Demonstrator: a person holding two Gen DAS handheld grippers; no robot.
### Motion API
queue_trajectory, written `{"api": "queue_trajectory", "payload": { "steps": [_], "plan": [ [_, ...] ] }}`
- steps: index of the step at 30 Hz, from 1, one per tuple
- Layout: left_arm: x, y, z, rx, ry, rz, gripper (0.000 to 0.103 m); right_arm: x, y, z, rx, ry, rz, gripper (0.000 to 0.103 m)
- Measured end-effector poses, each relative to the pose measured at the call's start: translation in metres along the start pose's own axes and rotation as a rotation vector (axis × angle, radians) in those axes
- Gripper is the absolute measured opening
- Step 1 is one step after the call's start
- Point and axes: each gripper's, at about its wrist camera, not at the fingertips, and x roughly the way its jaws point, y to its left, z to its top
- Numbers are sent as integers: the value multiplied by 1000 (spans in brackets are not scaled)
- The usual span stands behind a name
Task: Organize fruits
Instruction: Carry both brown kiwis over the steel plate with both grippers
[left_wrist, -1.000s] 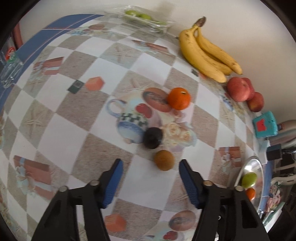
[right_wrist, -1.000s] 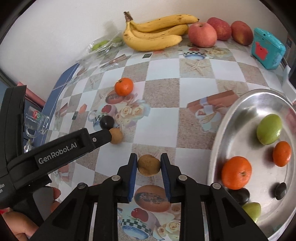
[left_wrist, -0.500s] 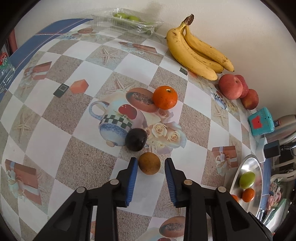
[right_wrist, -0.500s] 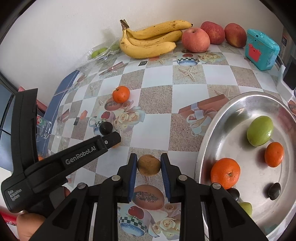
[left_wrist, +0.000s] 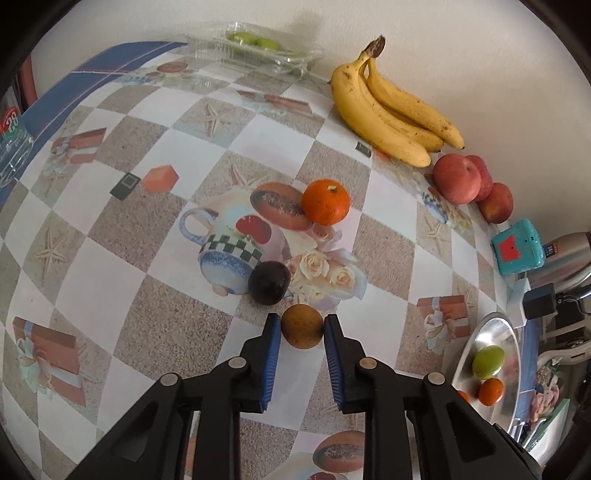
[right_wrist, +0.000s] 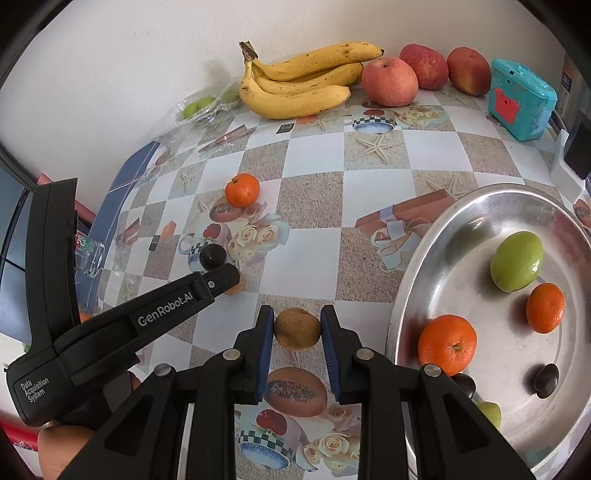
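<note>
My left gripper (left_wrist: 301, 328) is shut on a small brown round fruit (left_wrist: 302, 326) that sits on the patterned tablecloth. A dark plum (left_wrist: 269, 283) lies just behind it to the left, and an orange mandarin (left_wrist: 326, 202) further back. My right gripper (right_wrist: 297, 326) is shut on a second brown fruit (right_wrist: 297, 328), held just left of the metal tray (right_wrist: 413, 266). The tray holds a green fruit (right_wrist: 516, 261), two oranges (right_wrist: 447, 344), dark plums and another green fruit. The left gripper's body (right_wrist: 147, 314) shows in the right wrist view.
Bananas (left_wrist: 391, 110) and red apples (left_wrist: 458, 179) lie along the back wall. A clear plastic box of green fruit (left_wrist: 266, 48) is at the back left. A teal toy box (left_wrist: 517, 251) and a metal flask (left_wrist: 569, 254) stand at the right. A glass (left_wrist: 11, 144) stands at the left edge.
My left gripper moved forward and closed on the brown fruit beside the plum. My right gripper stayed shut on its brown fruit and shifted slightly toward the tray.
</note>
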Motion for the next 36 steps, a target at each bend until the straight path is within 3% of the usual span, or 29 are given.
{"api": "queue_trajectory", "payload": {
  "steps": [16, 36],
  "plan": [
    [-40, -19, 9, 13, -62, -41, 26, -23, -22, 5, 60, -64, -34, 27],
    [-39, -128, -42, 278, 14, -154, 26, -80, -153, -9, 378, -159, -195, 27]
  ]
}}
